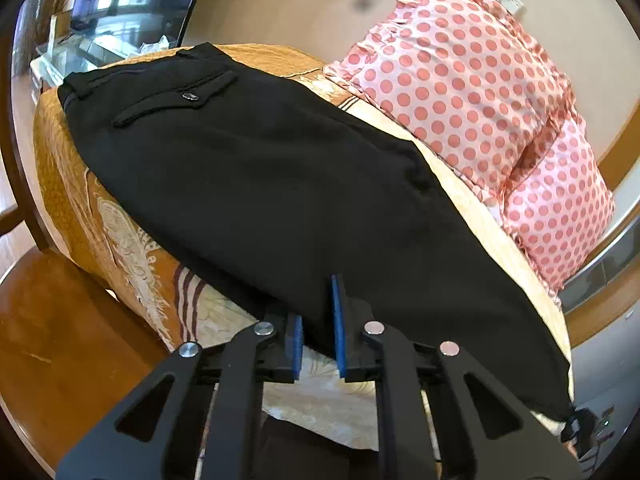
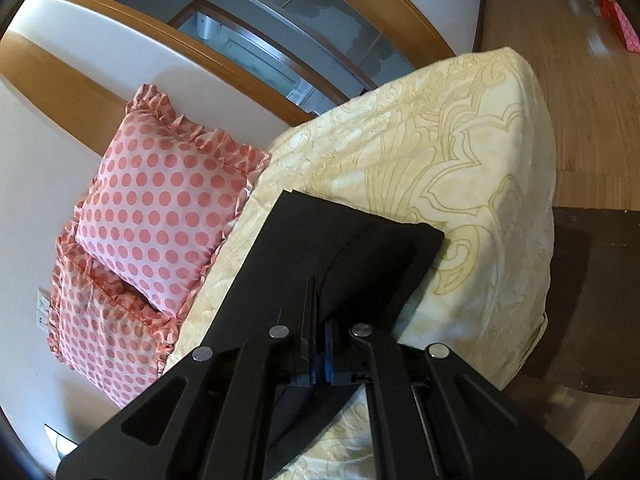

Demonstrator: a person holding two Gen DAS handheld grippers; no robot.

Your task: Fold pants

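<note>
Black pants [image 1: 256, 168] lie flat on a yellow patterned bedspread [image 1: 132, 240], waistband and buttoned back pocket [image 1: 188, 98] at the far left, legs running toward the lower right. My left gripper [image 1: 318, 320] is open, its blue-padded jaws straddling the near edge of the pants leg. In the right wrist view the leg end [image 2: 340, 240] lies on the cream bedspread [image 2: 460, 160]. My right gripper [image 2: 316, 320] is shut on the pants leg fabric near its hem.
Two pink polka-dot pillows [image 1: 460, 80] lean against the white wall behind the bed; they also show in the right wrist view [image 2: 160, 208]. A wooden floor [image 2: 580, 100] lies beyond the bed's end. A wooden chair seat [image 1: 60, 340] stands at the bed's near left.
</note>
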